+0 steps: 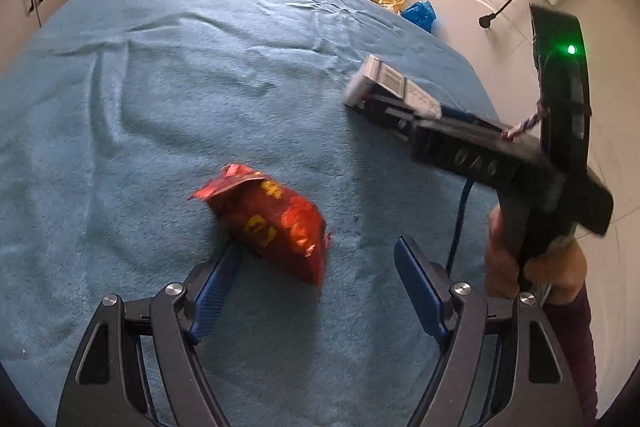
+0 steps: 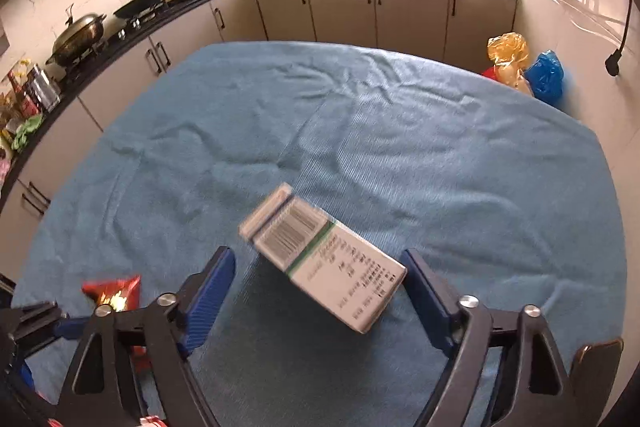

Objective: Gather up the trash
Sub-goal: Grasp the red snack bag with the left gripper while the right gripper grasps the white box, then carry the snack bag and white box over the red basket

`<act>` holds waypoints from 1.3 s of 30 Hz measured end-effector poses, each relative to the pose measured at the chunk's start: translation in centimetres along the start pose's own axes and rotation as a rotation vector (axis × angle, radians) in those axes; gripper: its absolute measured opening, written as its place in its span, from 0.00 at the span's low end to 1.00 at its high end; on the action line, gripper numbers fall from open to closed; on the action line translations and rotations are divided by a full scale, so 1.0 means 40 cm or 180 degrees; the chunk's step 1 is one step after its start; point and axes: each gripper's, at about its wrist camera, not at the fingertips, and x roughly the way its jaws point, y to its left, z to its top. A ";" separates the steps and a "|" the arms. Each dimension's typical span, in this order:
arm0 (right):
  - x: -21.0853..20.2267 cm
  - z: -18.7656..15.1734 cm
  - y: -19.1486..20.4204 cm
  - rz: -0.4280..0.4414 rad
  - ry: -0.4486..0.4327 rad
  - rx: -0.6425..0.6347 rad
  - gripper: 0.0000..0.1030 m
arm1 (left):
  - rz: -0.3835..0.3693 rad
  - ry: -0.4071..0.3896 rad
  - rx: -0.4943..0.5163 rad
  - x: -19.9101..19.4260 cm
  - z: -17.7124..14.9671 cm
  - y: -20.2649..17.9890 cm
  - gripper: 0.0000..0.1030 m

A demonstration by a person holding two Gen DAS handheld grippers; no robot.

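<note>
A red snack bag [image 1: 276,219] lies on the blue cloth [image 1: 168,75], just ahead of my left gripper [image 1: 318,253], which is open; the bag's near end lies between the fingers, close to the left one. A white carton with a barcode [image 2: 324,259] lies between the fingers of my right gripper [image 2: 318,269], which is open; the carton's near corner is against the right finger. The carton [image 1: 390,89] and the right gripper [image 1: 374,105] also show in the left wrist view. The red bag's tip [image 2: 114,293] shows at the lower left of the right wrist view.
The blue cloth covers a table [image 2: 360,131]. Kitchen cabinets [image 2: 340,11] run along the far and left sides, with pots [image 2: 80,35] on the counter. Yellow [image 2: 508,59] and blue plastic bags [image 2: 546,75] sit beyond the table's far right corner. A cable plug [image 1: 486,21] hangs by the right wall.
</note>
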 end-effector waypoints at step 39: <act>-0.262 -0.274 0.382 0.0425 -0.0221 0.0181 0.40 | 0.0884 -0.1056 -0.0213 -0.465 -0.390 0.290 0.22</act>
